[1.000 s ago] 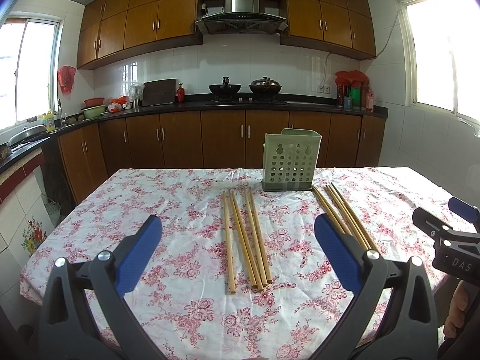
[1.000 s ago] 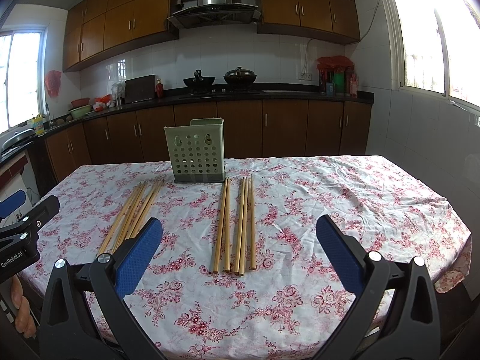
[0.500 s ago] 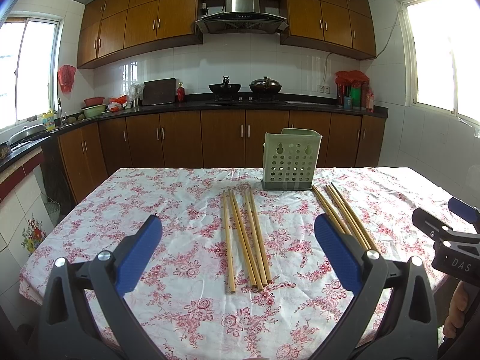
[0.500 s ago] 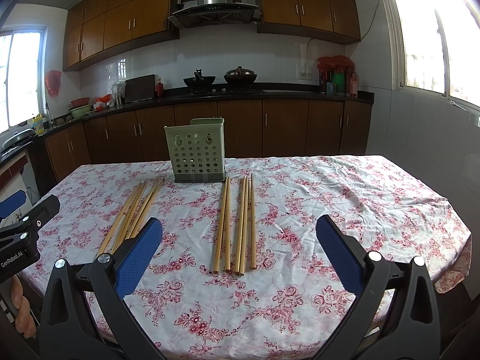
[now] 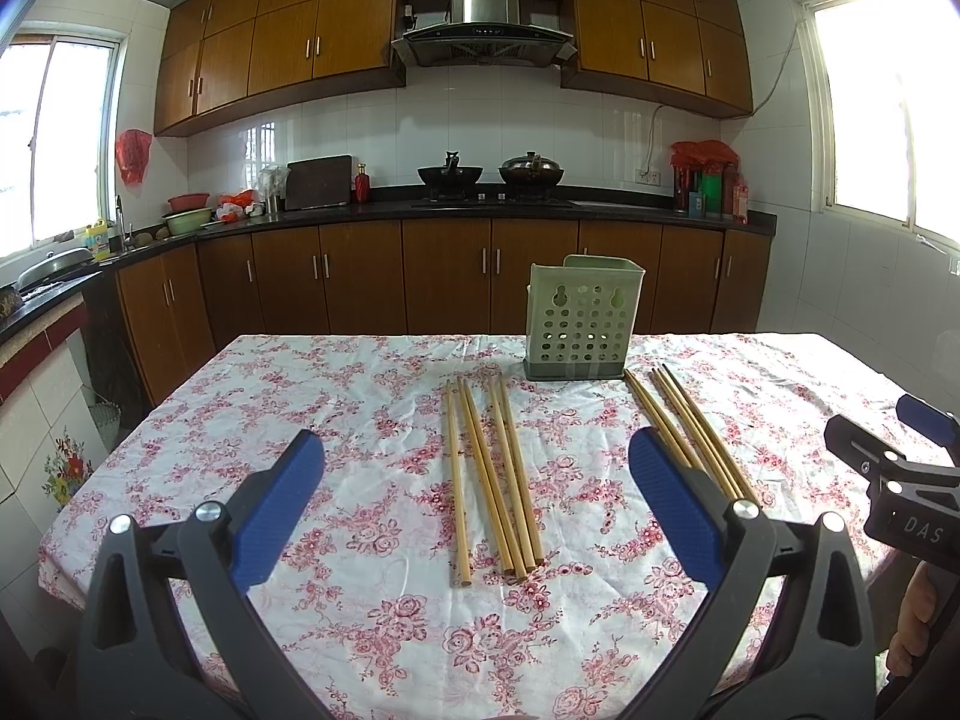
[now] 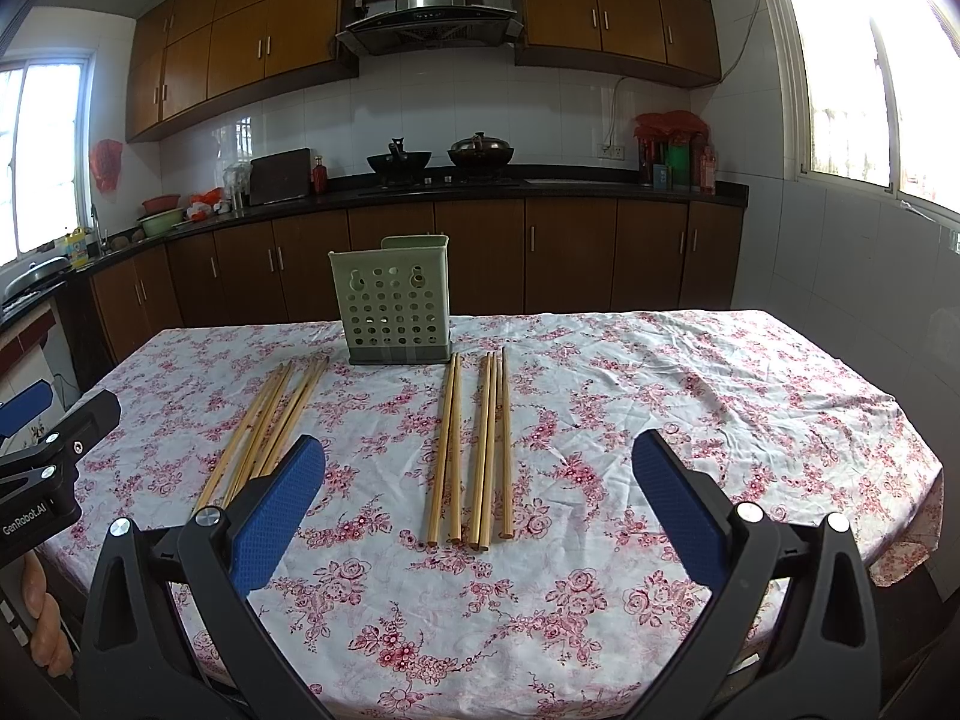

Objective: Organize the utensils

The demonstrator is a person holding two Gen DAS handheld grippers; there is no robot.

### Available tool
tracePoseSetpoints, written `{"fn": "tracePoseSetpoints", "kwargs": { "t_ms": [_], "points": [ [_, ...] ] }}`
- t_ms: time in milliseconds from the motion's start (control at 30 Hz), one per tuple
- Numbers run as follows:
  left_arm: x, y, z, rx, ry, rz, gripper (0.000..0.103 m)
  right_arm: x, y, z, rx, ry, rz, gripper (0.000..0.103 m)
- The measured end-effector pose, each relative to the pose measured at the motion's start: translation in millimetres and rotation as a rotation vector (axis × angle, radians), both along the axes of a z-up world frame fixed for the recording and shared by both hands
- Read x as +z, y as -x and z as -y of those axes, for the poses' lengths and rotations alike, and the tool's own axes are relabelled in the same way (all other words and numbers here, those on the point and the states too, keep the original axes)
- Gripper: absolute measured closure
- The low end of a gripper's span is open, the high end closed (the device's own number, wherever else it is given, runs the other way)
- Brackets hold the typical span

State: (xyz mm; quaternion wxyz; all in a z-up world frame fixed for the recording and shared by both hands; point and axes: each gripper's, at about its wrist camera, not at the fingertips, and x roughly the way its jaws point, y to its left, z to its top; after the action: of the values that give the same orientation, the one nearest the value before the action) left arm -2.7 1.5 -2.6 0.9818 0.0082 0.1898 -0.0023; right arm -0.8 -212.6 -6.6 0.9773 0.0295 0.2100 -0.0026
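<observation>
Both idle: left gripper (image 5: 477, 495) and right gripper (image 6: 477, 501) spread wide, empty, a chopstick bundle (image 5: 489, 471) ahead between each one's fingers, perforated holder (image 5: 583, 317) beyond for loading.

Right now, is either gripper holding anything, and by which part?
Nothing is held. The left gripper and right gripper are both open above the wooden chopsticks lying on the floral tablecloth.

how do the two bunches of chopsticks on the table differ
The left bunch lies before the left gripper; the right bunch lies before the right gripper. In the right wrist view the right bunch runs straight away from the camera in neat parallel, while the left bunch slants. Both are bare wood, flat on the floral cloth near the green holder, ungripped.
</observation>
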Motion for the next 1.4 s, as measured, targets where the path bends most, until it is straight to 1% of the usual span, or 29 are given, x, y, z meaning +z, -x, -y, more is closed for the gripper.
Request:
{"fn": "tracePoseSetpoints", "kwargs": {
  "t_ms": [267,400,467,600,667,700,733,767,800,833,867,933,967,1000,1033,1100,1167,1200,1233,1300,1400],
  "points": [
    [0.6,-1.0,0.0,-0.001,0.002,-0.001,0.004,-0.8,-0.2,-0.4,0.000,0.000,-0.001,0.002],
    [-6.5,-2.5,-2.7,0.005,0.004,-0.006,0.004,-1.5,-0.6,-0.7,-0.002,0.000,-0.003,0.002],
    [-15.6,-7.4,-2.4,0.013,0.004,-0.013,0.004,-2.2,-1.5,0.2,-0.002,-0.003,-0.006,0.002],
    [-19.3,-16.4,-7.3,0.023,0.013,-0.056,0.004,-6.2,-17.5,5.4,-0.003,-0.017,-0.043,0.002],
    [-23.0,-27.7,-13.2,0.044,0.014,-0.103,0.004,-12.5,-29.4,10.1,-0.016,-0.008,-0.084,0.002],
    [-26.9,-35.5,-17.9,0.058,0.019,-0.135,0.004,-15.9,-37.9,13.0,-0.026,-0.003,-0.109,0.004],
    [-30.5,-44.1,-24.1,0.073,0.027,-0.167,0.004,-20.0,-49.3,17.1,-0.030,-0.004,-0.140,0.010],
    [-33.1,-51.2,-29.1,0.087,0.033,-0.193,0.004,-24.2,-56.7,21.5,-0.033,-0.006,-0.161,0.014],
    [-35.6,-58.9,-34.2,0.103,0.037,-0.220,0.004,-27.2,-66.7,25.3,-0.038,-0.008,-0.189,0.022],
    [-39.3,-68.5,-40.7,0.125,0.037,-0.251,0.005,-32.5,-80.7,29.9,-0.039,-0.014,-0.229,0.033],
    [-41.8,-75.7,-45.5,0.138,0.034,-0.271,0.007,-36.6,-90.3,32.7,-0.039,-0.022,-0.256,0.039],
    [-48.4,-90.6,-54.2,0.147,0.029,-0.313,0.021,-48.5,-110.7,40.0,-0.033,-0.053,-0.320,0.052],
    [-50.7,-95.4,-57.6,0.146,0.030,-0.328,0.025,-55.9,-121.2,43.0,-0.024,-0.075,-0.358,0.056],
    [-53.8,-101.0,-60.0,0.140,0.034,-0.346,0.030,-62.0,-128.9,44.5,-0.015,-0.091,-0.388,0.063],
    [-57.8,-107.1,-62.0,0.131,0.043,-0.368,0.035,-67.9,-135.2,44.4,-0.004,-0.099,-0.416,0.066],
    [-65.8,-117.2,-65.1,0.114,0.061,-0.407,0.040,-76.3,-142.7,42.4,0.010,-0.100,-0.461,0.072],
    [-73.0,-125.8,-65.7,0.095,0.084,-0.439,0.046,-85.6,-148.6,40.9,0.024,-0.097,-0.502,0.074],
    [-75.3,-128.6,-65.2,0.084,0.094,-0.452,0.048,-89.1,-149.5,39.7,0.029,-0.088,-0.511,0.079],
    [-78.2,-131.0,-63.7,0.069,0.104,-0.465,0.051,-88.6,-147.0,39.1,0.023,-0.069,-0.485,0.086],
    [-82.0,-135.1,-60.5,0.043,0.113,-0.482,0.057,-88.7,-148.0,43.8,0.006,-0.065,-0.482,0.094],
    [-86.2,-141.9,-54.8,0.011,0.121,-0.501,0.065,-87.9,-149.0,51.9,-0.016,-0.093,-0.478,0.095]
  ]
}}
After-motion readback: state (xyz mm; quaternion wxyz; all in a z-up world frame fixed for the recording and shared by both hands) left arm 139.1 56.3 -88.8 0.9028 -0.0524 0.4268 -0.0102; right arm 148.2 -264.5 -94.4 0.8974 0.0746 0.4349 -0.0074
